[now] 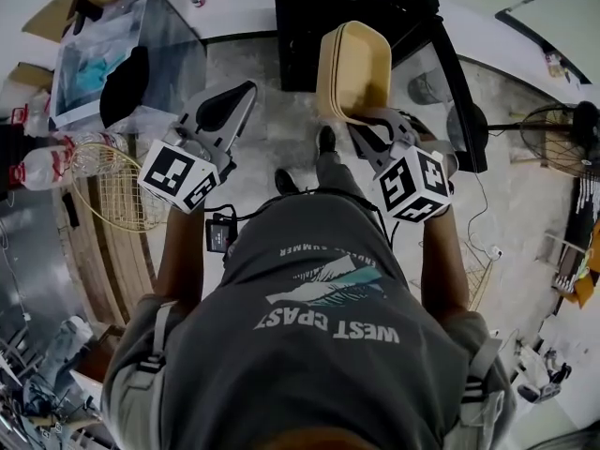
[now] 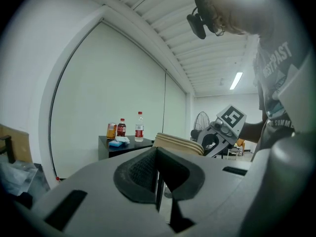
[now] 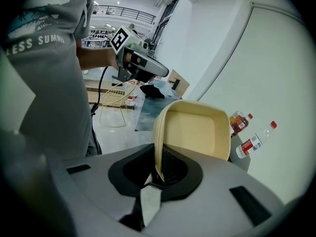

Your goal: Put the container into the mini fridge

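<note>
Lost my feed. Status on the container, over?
Right tongs clamped on container rim. Left tongs shut, empty. Black mini fridge just ahead, nothing in between.

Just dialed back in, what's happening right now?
A person holds a cream container by its rim, pinched in the right gripper. The left gripper is shut and empty, held alongside. A black cabinet with bottles on top stands ahead; the container is not yet inside anything.
</note>
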The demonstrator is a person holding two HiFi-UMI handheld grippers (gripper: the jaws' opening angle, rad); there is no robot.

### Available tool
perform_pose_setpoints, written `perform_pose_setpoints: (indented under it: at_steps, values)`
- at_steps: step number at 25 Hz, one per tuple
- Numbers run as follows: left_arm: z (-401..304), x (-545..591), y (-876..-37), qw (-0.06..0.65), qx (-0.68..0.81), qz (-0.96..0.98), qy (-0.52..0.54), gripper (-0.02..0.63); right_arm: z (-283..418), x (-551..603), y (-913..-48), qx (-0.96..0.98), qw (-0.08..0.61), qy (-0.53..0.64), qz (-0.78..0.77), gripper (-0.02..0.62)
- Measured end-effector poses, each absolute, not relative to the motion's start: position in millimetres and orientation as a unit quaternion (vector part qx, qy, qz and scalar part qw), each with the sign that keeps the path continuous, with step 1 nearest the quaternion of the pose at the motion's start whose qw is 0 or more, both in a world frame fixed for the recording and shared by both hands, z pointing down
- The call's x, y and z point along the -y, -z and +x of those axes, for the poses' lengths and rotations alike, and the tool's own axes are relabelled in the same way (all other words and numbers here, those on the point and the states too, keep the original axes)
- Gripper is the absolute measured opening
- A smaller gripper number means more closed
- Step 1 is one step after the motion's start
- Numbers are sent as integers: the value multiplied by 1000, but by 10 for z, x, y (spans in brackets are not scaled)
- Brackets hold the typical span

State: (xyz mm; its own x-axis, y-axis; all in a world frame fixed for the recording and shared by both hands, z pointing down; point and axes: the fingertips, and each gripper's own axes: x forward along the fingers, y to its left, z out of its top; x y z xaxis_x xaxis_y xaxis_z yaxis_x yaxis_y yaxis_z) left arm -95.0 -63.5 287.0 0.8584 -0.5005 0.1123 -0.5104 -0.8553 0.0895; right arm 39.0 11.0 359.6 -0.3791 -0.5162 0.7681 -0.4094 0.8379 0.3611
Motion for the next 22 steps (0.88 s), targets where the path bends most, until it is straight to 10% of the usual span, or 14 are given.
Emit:
perform_pose_setpoints:
  at_steps: [22]
  values:
    - [-1158, 1091, -3082, 87, 342, 933, -63, 15, 516, 792, -4150, 841, 490, 53, 222, 48]
